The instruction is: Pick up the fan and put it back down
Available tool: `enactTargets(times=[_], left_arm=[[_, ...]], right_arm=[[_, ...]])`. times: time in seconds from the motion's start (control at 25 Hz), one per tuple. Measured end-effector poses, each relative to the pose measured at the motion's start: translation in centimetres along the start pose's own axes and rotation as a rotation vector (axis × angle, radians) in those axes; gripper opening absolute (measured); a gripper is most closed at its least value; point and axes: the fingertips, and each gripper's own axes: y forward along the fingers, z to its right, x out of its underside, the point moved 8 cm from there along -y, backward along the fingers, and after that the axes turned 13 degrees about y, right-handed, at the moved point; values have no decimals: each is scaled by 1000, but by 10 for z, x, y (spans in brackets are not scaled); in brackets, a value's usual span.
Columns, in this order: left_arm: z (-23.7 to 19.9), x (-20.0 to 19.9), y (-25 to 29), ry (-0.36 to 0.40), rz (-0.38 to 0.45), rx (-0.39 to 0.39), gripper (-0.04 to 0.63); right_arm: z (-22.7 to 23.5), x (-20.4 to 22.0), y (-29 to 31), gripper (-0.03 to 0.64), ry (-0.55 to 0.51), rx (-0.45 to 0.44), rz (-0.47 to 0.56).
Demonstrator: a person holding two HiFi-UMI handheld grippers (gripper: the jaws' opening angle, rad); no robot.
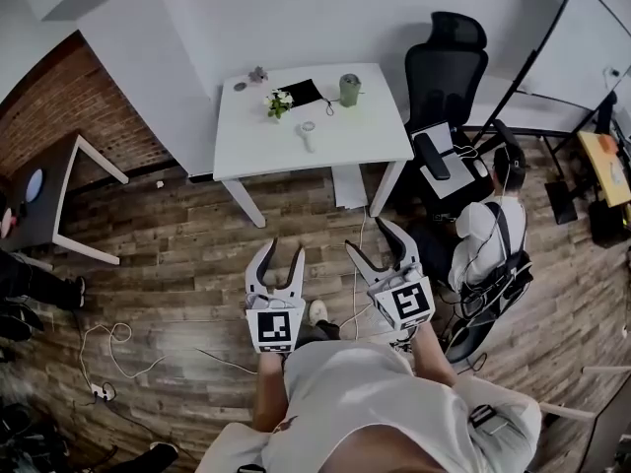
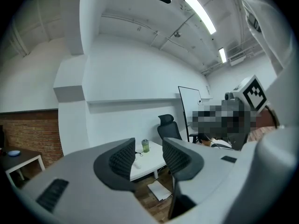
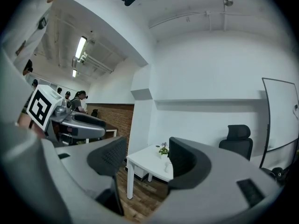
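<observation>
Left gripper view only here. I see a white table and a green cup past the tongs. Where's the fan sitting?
Observer: Head view shows the white fan lying flat on the table, nearer us than the plant and the cup.
Operator: Right tongs carrying anything?
Observer: No, the right tongs stand open with nothing between them.
Operator: Are we at the table?
Observer: No, the left tongs and the right tongs are both short of it, over the wood floor.
</observation>
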Motion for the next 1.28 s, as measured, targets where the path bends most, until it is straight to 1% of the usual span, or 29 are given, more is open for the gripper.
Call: enactTargets(times=[0.24,0.44,0.64,0.92,1.12,1.28], left_arm=[[-43,14,37,-7,17,20,176],[-67,20,70,-9,35,54,176],[-88,28,90,-7,59,80,176],[-106,34,112,-10,76,89,176],[-114,40,129,-13,69,88,176],[-122,46,146,-10,62,85,176]], right_arm=[[5,-6,52,285,-15,19,-3],[16,-11,83,285,-12,51,-4],[16,-12,109,285,-18,76,7],[20,-12,134,282,-22,85,2],[31,-13,153,281,-17,88,-8],[41,-11,172,281,-9,73,0]])
